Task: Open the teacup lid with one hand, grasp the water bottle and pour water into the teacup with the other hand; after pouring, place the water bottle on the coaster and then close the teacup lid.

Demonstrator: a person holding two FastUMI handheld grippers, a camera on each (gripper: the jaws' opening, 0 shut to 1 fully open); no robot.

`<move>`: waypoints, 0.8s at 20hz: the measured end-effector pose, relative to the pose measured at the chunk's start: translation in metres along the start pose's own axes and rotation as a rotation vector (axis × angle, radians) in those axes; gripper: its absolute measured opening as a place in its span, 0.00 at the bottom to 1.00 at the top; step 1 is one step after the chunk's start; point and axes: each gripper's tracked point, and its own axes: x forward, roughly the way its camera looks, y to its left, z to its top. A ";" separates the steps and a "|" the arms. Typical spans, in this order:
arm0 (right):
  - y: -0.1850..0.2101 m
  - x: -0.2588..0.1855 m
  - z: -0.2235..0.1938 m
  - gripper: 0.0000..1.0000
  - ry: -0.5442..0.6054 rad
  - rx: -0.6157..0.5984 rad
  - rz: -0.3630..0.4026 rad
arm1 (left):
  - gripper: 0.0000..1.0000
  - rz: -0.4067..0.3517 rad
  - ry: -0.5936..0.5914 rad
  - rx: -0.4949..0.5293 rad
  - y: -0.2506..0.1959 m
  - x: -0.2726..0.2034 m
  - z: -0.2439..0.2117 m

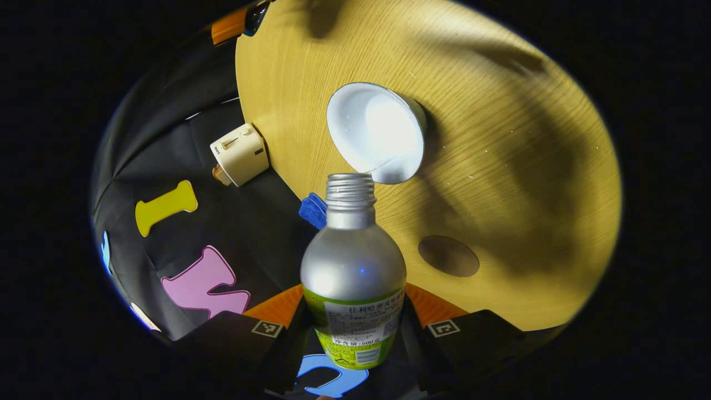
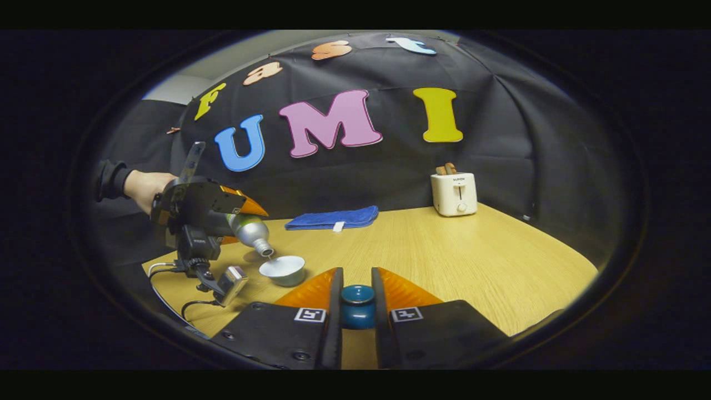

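- In the left gripper view we see our left gripper (image 1: 355,328) clamped on the water bottle (image 1: 354,266), one finger pressed to each side of its labelled lower body.
- The bottle's open threaded neck points away from the fingers, and its mouth sits right at the near rim of the teacup (image 1: 377,130).
- The teacup is white inside, has no lid on it, and stands on the wooden table (image 1: 500,139) just beyond the bottle.
- To the right of the bottle, near the fingers, a dark round coaster (image 1: 449,256) lies flat on the table with nothing on it.
- To the left of the cup, at the table's edge, stands a cream toaster (image 1: 240,154), and a blue cloth (image 1: 313,210) peeks out beside the bottle's neck.
- In the right gripper view our right gripper (image 2: 356,311) is closed on the teacup lid (image 2: 357,306), a dark blue-green piece with a knob on top, squeezed between the two fingers and held above the table.
- Far off to the left of those fingers, the other gripper (image 2: 222,222), held by a hand (image 2: 145,188) in a dark sleeve, tips the bottle mouth-down over the cup.
- We cannot tell whether water is running.
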 end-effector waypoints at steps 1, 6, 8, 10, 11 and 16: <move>-0.001 -0.001 0.001 0.24 -0.002 0.001 -0.005 | 0.79 0.005 -0.006 -0.010 0.000 0.000 0.001; -0.006 -0.004 0.007 0.24 -0.015 0.005 -0.024 | 0.79 0.031 -0.074 -0.201 0.001 -0.002 0.006; -0.009 -0.005 0.011 0.24 -0.019 0.002 -0.033 | 0.79 0.049 -0.114 -0.362 0.002 -0.009 0.006; -0.011 -0.005 0.016 0.24 -0.025 0.000 -0.043 | 0.79 0.084 -0.166 -0.568 0.006 -0.019 0.004; -0.011 -0.005 0.019 0.24 -0.029 0.001 -0.046 | 0.79 0.100 -0.195 -0.698 0.007 -0.025 0.004; -0.008 -0.007 0.035 0.28 -0.047 -0.032 -0.062 | 0.78 0.154 -0.295 -1.359 0.017 -0.029 -0.029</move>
